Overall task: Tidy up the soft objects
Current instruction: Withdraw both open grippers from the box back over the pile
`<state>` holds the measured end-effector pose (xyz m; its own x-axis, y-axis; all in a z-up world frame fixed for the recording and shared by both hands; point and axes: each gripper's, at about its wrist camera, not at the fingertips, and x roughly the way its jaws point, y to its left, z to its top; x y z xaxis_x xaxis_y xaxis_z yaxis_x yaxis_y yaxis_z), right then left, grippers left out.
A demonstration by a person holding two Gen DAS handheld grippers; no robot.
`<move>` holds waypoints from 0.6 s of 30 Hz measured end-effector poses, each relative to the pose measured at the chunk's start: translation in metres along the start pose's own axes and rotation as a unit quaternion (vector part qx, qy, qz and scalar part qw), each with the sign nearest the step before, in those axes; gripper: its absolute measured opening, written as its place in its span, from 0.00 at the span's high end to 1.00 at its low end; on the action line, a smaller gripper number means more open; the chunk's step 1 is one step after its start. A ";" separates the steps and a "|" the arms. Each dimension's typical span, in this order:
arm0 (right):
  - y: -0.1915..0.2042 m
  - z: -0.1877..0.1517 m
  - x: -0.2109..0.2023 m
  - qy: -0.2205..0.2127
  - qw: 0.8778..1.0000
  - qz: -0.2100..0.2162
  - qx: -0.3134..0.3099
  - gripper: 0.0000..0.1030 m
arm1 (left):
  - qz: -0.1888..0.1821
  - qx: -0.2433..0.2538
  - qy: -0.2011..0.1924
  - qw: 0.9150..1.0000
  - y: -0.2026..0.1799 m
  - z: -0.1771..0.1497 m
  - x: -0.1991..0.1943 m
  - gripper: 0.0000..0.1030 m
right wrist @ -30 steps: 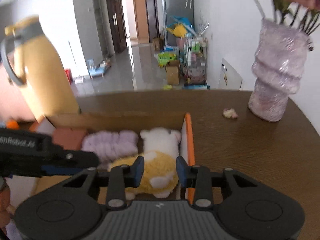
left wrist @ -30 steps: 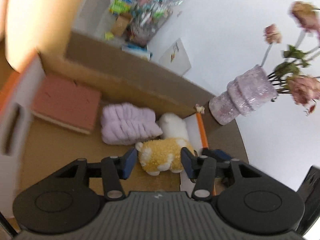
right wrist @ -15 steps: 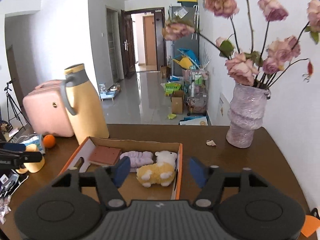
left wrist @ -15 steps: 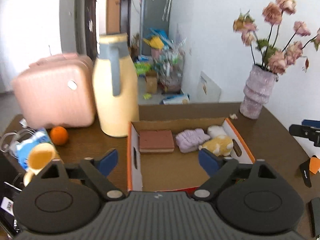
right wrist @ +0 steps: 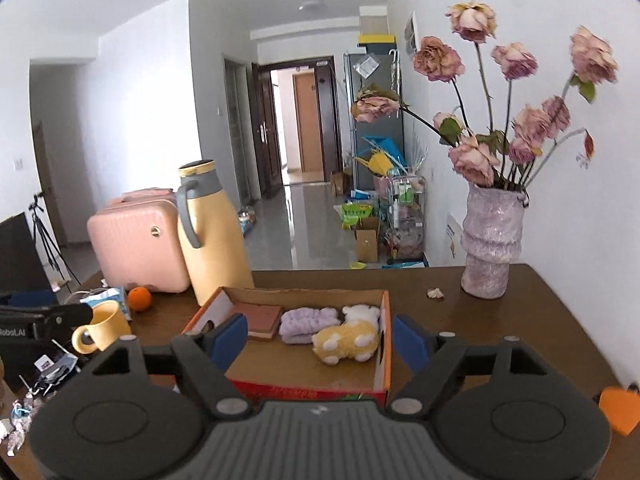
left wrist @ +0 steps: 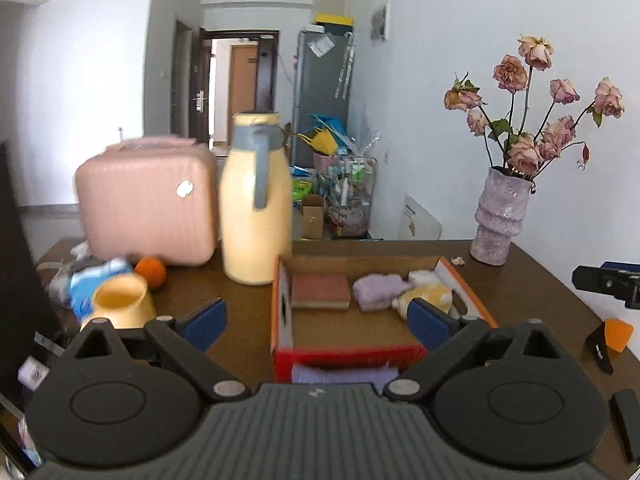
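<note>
Both grippers, left [left wrist: 318, 322] and right [right wrist: 320, 338], spread wide, empty, hanging near side of cardboard box [right wrist: 382, 364]. Sponge [right wrist: 260, 320], lilac scrunchie [right wrist: 306, 324], yellow plush [right wrist: 346, 344] lie along far wall. Looks complete; withdraw clear of rim.

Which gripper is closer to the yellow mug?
Left. The left gripper is just right of the mug, over the table's left side. The right gripper sits farther right, facing the box, with the mug off to its left.
</note>
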<state>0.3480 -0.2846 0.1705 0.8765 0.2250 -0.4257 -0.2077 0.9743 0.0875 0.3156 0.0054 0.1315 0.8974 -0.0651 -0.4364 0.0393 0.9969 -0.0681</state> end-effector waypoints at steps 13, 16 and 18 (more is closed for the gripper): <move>0.040 -0.206 -0.107 -0.081 0.996 -0.003 -0.033 0.19 | 0.002 -0.008 -0.063 0.998 0.021 -0.200 -0.126 0.00; 0.053 -0.260 -0.136 -0.076 0.997 -0.003 -0.015 0.18 | -0.001 0.008 -0.045 0.999 0.017 -0.225 -0.143 0.00; 0.057 -0.287 -0.147 -0.054 0.998 0.020 0.003 0.18 | 0.002 0.017 -0.039 0.999 0.015 -0.230 -0.147 0.00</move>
<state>0.0828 -0.2650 -0.0205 0.9092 0.2632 -0.3227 -0.2406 0.9645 0.1088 0.0834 0.0198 -0.0124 0.9288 -0.0582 -0.3659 0.0489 0.9982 -0.0346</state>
